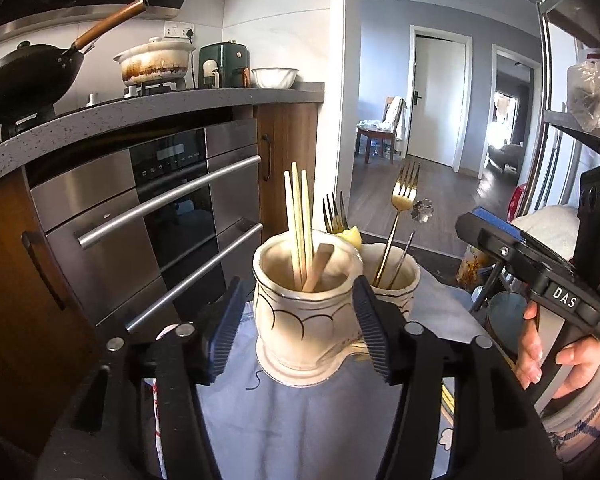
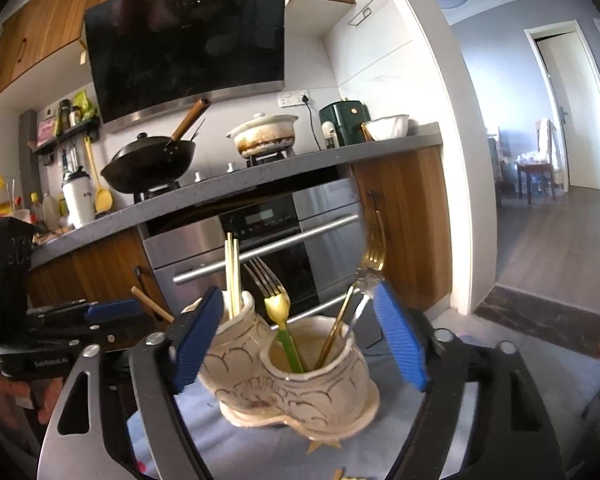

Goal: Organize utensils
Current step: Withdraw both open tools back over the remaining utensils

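Observation:
A cream ceramic holder (image 1: 300,328) with two joined cups stands on a pale blue cloth (image 1: 284,420). Its near cup in the left wrist view holds pale chopsticks (image 1: 298,216) and a short wooden stick (image 1: 319,265). The other cup (image 2: 316,360) holds a gold fork (image 2: 374,256), a flower-headed spoon (image 1: 422,210) and a green-handled fork (image 2: 278,304). My left gripper (image 1: 300,332) stands open around the chopstick cup, pads beside it. My right gripper (image 2: 298,340) is open wide around the whole holder, with its right pad clear of the holder. A hand (image 1: 540,352) holds the right gripper.
A steel oven (image 1: 172,200) with bar handles faces the cloth edge. Above it a grey counter (image 1: 100,116) carries a black wok (image 1: 24,80), a stained pot (image 1: 156,64) and a white bowl (image 1: 275,77). A shelf rack (image 1: 580,120) stands at the right. A doorway opens onto wood flooring (image 2: 560,248).

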The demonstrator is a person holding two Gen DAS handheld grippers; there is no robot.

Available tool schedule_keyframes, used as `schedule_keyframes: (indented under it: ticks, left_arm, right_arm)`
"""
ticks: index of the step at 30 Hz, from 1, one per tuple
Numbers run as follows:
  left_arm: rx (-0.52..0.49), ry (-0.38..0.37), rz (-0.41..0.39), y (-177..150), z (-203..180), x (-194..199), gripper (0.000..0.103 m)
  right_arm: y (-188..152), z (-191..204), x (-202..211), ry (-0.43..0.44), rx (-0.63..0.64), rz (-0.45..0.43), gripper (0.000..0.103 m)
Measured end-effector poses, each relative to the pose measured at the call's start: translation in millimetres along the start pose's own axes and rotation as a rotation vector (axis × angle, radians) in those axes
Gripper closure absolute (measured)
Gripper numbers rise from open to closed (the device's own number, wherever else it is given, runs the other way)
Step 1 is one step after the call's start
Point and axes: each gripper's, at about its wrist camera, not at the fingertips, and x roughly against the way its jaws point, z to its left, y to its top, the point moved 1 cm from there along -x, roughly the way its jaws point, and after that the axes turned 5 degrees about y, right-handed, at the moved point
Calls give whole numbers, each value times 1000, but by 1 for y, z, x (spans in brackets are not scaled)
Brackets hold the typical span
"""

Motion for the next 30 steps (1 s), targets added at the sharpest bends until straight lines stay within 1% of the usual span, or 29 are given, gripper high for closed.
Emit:
schedule_keyframes:
  ticks: [1, 3, 5, 7, 11, 13, 15, 19, 25, 30]
  left_arm:
    - [3, 0, -4, -1, 0, 3, 38]
    - [1, 6, -17, -3, -3, 10, 36]
    - [-5, 20, -30, -4, -5, 17, 31]
    - [-7, 30, -44, -7, -7, 24, 22]
    - [-13, 40, -65, -14, -12, 36, 16]
    - [-12, 45, -71, -16, -14, 39, 10]
    - [-6, 48, -78, -18, -16, 42, 7]
    - [-5, 39, -68, -26, -21, 42, 6]
    - [0, 16, -27, -42, -27, 36, 6]
    - [14, -2, 15, -58, -27, 26, 6]
  right_arm:
    - [-1, -1, 4, -3, -2, -1, 19]
    - [-2, -1, 10, -10, -4, 5, 17]
    - [-4, -1, 18, -12, -9, 7, 14]
    - [-7, -1, 24, -13, -9, 13, 14]
    - [-12, 1, 38, -34, 8, 33, 12]
    - [-15, -1, 42, -48, 11, 46, 11]
    - [-19, -2, 46, -63, 15, 67, 10]
    - [-30, -5, 50, -96, 17, 111, 10]
    - [-50, -16, 46, -153, -6, 213, 10]
    - [-66, -30, 48, -169, -41, 285, 10]
